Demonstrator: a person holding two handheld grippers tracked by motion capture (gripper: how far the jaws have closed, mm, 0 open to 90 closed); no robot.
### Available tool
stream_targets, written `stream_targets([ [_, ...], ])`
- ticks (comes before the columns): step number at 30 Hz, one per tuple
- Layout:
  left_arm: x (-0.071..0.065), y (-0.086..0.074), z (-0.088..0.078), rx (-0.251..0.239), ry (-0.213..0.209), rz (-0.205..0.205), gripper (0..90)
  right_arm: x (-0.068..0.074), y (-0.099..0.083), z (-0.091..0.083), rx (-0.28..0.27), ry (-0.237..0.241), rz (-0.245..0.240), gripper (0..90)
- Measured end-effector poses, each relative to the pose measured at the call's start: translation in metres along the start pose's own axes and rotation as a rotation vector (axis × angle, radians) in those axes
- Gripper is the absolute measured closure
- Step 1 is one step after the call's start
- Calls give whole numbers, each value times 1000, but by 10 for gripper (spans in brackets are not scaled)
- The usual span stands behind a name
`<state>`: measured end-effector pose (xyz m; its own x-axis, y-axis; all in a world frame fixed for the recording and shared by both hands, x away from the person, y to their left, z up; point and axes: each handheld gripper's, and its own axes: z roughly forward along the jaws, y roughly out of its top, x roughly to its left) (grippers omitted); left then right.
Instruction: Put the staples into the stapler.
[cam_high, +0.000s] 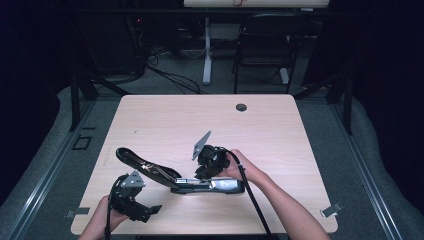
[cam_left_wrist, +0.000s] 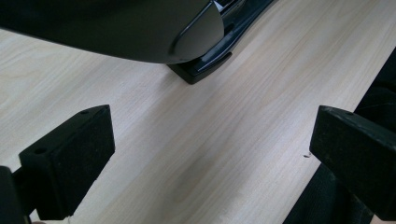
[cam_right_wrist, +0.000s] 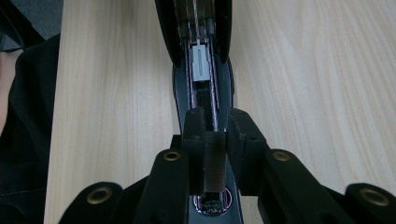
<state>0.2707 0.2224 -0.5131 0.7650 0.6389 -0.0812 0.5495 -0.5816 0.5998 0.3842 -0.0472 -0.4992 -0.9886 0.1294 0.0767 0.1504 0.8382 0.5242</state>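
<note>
Now the right gripper's (cam_right_wrist: 215, 122) fingers are nearly together over the opened stapler's (cam_high: 200, 184) channel, while the left gripper's (cam_left_wrist: 210, 149) fingers gape beside it.

Landmark: stapler (cam_high: 200, 184), lying open on the table (cam_high: 280, 135), toward its near edge.
Stapler lid (cam_high: 145, 165): swung up and back, left of the base.
Right gripper (cam_high: 209, 172): over the stapler base, at its middle.
Left gripper (cam_high: 145, 212): left of the stapler, nearer the table's front edge, apart from it.
Table hole (cam_high: 241, 107): behind the stapler, near the far edge.

High view overhead, facing forward; gripper views close; all share stapler (cam_high: 180, 177)
</note>
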Motion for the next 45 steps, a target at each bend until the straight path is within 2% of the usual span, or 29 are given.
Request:
stream_targets([
  [45,0,1,0,-2,0,3,0,1,-6,7,37,10,-25,778],
])
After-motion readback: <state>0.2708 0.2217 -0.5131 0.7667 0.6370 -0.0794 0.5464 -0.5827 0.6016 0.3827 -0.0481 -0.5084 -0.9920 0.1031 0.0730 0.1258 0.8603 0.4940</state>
